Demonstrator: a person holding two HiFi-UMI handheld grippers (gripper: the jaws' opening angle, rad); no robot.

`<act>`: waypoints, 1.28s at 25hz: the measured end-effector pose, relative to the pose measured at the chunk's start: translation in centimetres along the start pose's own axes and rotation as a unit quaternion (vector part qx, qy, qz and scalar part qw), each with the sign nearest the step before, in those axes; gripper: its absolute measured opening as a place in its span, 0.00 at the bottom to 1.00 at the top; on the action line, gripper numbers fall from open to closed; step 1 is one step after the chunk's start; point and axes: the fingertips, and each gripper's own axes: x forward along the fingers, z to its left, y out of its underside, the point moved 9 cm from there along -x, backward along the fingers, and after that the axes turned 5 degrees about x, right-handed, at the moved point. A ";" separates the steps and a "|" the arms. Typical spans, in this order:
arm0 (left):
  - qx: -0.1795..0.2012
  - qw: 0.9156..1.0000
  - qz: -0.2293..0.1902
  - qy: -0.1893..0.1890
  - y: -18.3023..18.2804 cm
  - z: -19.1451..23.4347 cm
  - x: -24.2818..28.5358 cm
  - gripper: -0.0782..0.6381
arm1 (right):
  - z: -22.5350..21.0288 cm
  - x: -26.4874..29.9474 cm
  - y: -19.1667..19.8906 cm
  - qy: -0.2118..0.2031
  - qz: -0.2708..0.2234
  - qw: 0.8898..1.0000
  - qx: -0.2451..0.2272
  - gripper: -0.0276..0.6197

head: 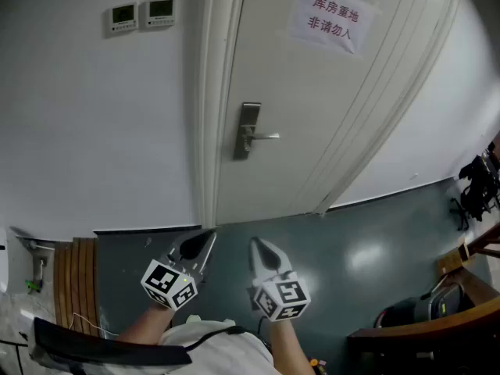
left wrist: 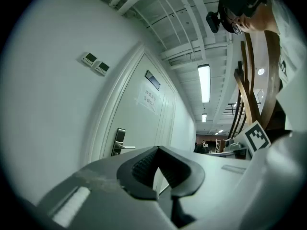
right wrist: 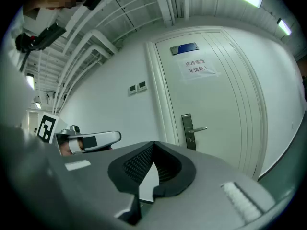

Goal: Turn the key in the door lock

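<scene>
A white door (head: 312,108) stands shut ahead, with a metal lock plate (head: 248,130) and a lever handle (head: 267,137) on its left edge. I cannot make out a key in the lock at this distance. Both grippers hang low and close to the body, well short of the door. My left gripper (head: 205,239) is shut with nothing in it, and my right gripper (head: 258,245) beside it is also shut and empty. In the left gripper view the closed jaw tips (left wrist: 158,148) point toward the lock plate (left wrist: 118,142). In the right gripper view the tips (right wrist: 153,143) sit left of the lock plate (right wrist: 188,131).
A paper sign (head: 331,18) is stuck high on the door. Two small wall panels (head: 141,15) sit left of the frame. Wooden slats (head: 76,283) lie at the lower left. Dark furniture and a bag (head: 437,319) crowd the lower right. Grey floor (head: 367,241) runs to the door.
</scene>
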 end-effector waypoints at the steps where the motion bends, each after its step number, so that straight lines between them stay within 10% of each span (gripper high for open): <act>1: 0.000 1.000 0.000 0.005 -0.1 0.4 0.1 0.12 | 0.2 0.2 0.1 0.006 -0.002 1.000 0.000 0.05; 32: 0.010 0.998 0.022 -0.056 1.9 -1.4 3.0 0.12 | -6.4 0.5 1.0 -0.026 0.026 0.999 0.001 0.05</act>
